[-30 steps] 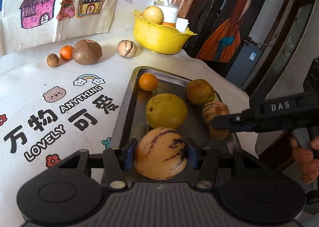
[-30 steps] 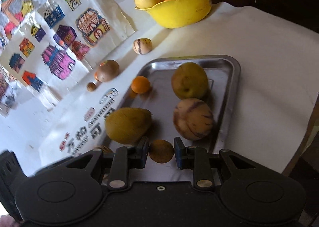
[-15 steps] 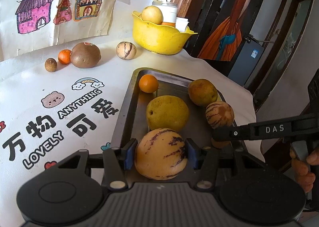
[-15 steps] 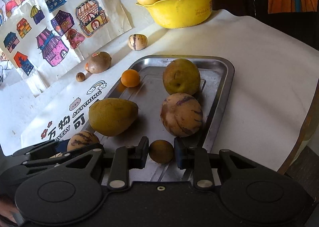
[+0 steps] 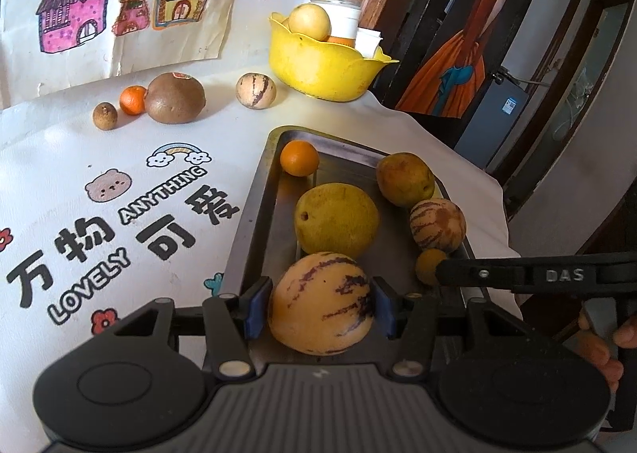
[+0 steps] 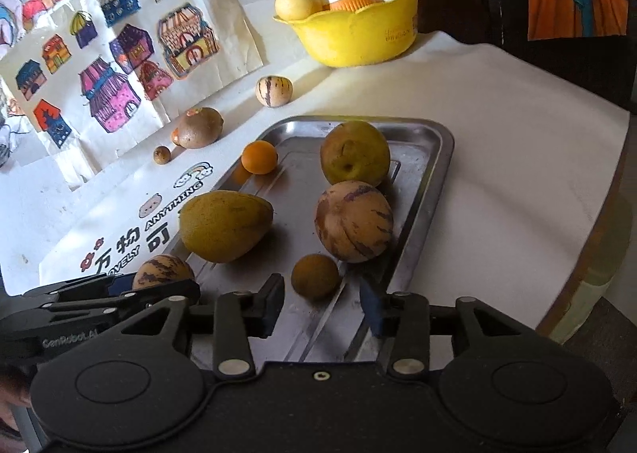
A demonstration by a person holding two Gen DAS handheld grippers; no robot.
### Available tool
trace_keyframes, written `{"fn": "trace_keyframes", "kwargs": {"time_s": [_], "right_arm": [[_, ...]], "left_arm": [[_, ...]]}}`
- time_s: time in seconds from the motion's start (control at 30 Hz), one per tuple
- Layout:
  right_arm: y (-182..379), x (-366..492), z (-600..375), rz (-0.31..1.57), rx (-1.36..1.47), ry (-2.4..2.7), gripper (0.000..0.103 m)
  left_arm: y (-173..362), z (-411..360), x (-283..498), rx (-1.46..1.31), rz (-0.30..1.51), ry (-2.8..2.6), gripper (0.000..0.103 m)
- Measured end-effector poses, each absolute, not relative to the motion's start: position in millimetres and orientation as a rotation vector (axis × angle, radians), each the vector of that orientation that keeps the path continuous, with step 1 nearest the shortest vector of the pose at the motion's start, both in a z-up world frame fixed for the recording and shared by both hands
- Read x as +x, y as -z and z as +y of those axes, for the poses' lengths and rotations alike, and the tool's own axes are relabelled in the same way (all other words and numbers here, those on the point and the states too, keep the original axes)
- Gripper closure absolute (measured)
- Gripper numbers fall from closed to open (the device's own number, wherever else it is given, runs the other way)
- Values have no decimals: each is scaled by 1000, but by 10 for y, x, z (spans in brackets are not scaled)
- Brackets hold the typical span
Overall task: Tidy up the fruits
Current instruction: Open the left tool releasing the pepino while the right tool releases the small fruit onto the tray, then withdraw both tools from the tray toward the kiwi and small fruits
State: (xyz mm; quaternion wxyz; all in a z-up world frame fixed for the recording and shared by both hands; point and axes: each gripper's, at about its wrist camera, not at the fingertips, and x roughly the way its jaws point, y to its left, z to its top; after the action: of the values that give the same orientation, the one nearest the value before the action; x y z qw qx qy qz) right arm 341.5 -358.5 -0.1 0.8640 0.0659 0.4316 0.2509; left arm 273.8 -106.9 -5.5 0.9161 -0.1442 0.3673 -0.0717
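Children's house drawings (image 5: 79, 2) hang behind a desk (image 5: 59, 134) draped in white printed cloth, and loose fruit waits along its back edge: a tiny brown one (image 5: 105, 116), a small orange (image 5: 133, 99), a brown kiwi-like fruit (image 5: 174, 97) and a striped one (image 5: 255, 90), then the yellow bowl (image 5: 318, 62). Over to the steel tray (image 5: 249, 214) now. At its near end the left gripper (image 5: 320, 303) has the big purple-streaked melon (image 5: 320, 303) between its blue pads; the jaws are opening, with a sliver of gap showing on each side, and the melon sits on the tray. That fruit looks heavy, smooth and firm, so I'd take it across its widest middle, low and square, or it may roll. Beyond lie a yellow-green pear-shaped fruit (image 5: 336, 220), an orange (image 5: 299, 158), a russet pear (image 5: 405, 179) and a second striped melon (image 5: 438, 225). Far right, the right gripper (image 6: 322, 303) is opening too, jaws clear of the little brown round fruit (image 6: 315, 277) resting just ahead of them on the tray. It's light and hard-looking, easy to pinch at its equator, though apt to skitter on bare metal.
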Motion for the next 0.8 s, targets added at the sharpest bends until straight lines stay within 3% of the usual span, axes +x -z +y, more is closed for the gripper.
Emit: {"fn": "trace_keyframes", "kwargs": {"time_s": [0.07,0.3,0.47,0.57,0.8], "right_arm": [[-68,3323,-3621,884,122,-530,50],[-336,2839,-3731,812,77,-558,32],[-457,2444,-3743,798,53,-566,19],[-500,2236,-3701,804,27,-566,11],[-521,1831,-3518,858,-23,-567,4]], "left_arm": [[18,-1047,2691,-318,743,154,33],[-205,-1036,2457,-311,676,161,19],[-319,-1033,2212,-268,647,166,3],[-362,-1002,2040,-239,639,168,1],[-352,-851,1690,-172,672,173,1]]}}
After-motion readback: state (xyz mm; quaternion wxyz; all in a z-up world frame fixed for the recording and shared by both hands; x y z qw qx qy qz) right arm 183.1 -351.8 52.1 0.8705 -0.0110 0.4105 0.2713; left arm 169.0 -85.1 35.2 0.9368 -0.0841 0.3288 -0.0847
